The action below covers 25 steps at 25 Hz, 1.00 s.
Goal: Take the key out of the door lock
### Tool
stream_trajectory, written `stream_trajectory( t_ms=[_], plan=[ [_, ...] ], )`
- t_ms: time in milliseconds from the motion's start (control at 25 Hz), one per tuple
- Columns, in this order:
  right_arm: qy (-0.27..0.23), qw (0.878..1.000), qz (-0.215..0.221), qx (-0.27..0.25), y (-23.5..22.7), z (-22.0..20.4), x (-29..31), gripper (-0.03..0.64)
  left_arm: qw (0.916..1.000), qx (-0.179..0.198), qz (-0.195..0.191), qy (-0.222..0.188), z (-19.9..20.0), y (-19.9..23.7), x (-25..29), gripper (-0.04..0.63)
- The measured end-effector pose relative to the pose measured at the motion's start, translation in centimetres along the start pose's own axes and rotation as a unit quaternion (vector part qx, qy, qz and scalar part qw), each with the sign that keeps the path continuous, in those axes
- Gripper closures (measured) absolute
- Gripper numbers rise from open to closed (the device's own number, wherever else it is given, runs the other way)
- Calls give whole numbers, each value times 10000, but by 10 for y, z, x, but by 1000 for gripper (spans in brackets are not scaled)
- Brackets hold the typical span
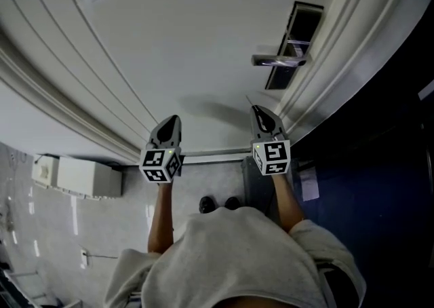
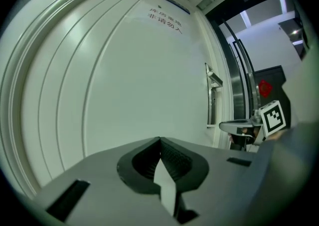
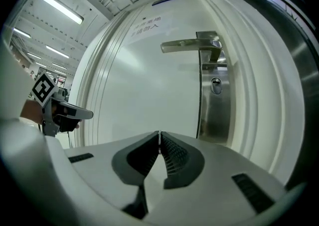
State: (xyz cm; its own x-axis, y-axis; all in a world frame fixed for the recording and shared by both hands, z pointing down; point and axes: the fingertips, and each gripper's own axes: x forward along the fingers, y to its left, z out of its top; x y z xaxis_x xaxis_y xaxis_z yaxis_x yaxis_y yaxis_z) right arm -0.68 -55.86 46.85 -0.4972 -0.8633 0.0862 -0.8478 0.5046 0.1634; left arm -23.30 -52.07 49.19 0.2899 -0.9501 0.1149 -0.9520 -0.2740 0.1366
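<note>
A white door [image 1: 169, 49] fills the head view. Its steel lock plate [image 3: 214, 95] carries a lever handle [image 3: 192, 46], and below that sits the oval lock cylinder [image 3: 216, 85]; the key is too small to make out there. In the head view the handle [image 1: 279, 61] lies up and to the right of both grippers. My right gripper [image 1: 260, 111] is shut and empty, short of the door and below the handle. My left gripper [image 1: 172, 121] is also shut and empty, off to the left. The right gripper view shows its tips [image 3: 159, 135] left of and below the plate.
Raised mouldings [image 1: 61, 89] frame the door panel. A white box [image 1: 78, 176] stands on the floor at the left. A dark blue wall [image 1: 380, 164] lies right of the frame. The person's shoes [image 1: 218, 203] are near the threshold. A printed notice [image 3: 144, 25] is high on the door.
</note>
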Motion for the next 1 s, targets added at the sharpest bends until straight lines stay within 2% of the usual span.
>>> stream_trajectory(
  t_ms=[560,1000],
  plan=[
    [39,9999,-134,-67,-7,3,5,586,9999,106,-122,-14,4,2,12,577],
    [74,9997,-208,71,-11,0,9,586,9998,98,-185,7,2,-1,19,577]
  ],
)
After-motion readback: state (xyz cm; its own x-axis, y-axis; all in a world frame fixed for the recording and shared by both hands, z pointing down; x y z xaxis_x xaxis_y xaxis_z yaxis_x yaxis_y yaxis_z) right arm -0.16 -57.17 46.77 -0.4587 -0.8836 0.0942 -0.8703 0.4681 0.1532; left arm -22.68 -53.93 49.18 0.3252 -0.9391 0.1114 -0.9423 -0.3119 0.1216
